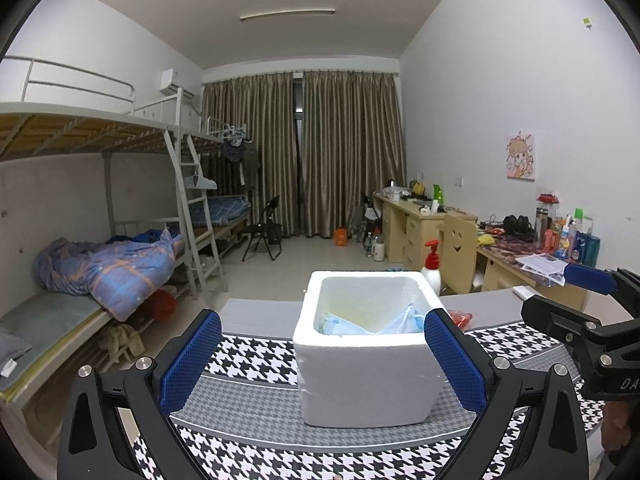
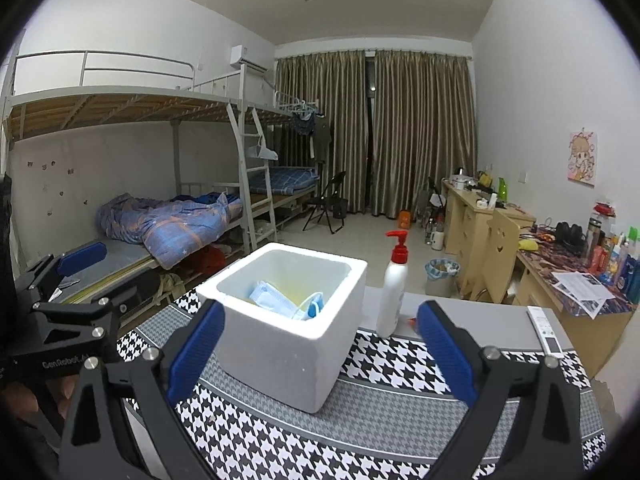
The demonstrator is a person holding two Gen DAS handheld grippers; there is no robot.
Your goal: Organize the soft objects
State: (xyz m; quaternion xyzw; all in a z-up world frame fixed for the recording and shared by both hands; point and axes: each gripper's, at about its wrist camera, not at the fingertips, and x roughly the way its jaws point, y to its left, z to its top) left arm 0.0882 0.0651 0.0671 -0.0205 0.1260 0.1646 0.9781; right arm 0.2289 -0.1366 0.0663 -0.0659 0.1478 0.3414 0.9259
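White foam box [image 2: 280, 332] upright on houndstooth cloth [image 2: 392, 360], open top; inside, light-blue face masks [image 2: 280, 298] crumpled on yellowish floor, one ear loop against right inner wall; nothing else visible in box. Left gripper [image 1: 320, 356] spread wide, empty, blue pads flanking box without touching. Right gripper [image 2: 320, 354] likewise spread apart, holding nothing, just short of box. White pump bottle [image 2: 394, 288] with red top upright right of box; small red packet [image 1: 460, 317] beside box; remote [image 2: 546, 330] near table's right edge; lined bin [image 2: 442, 276] on floor beyond, contents unclear.
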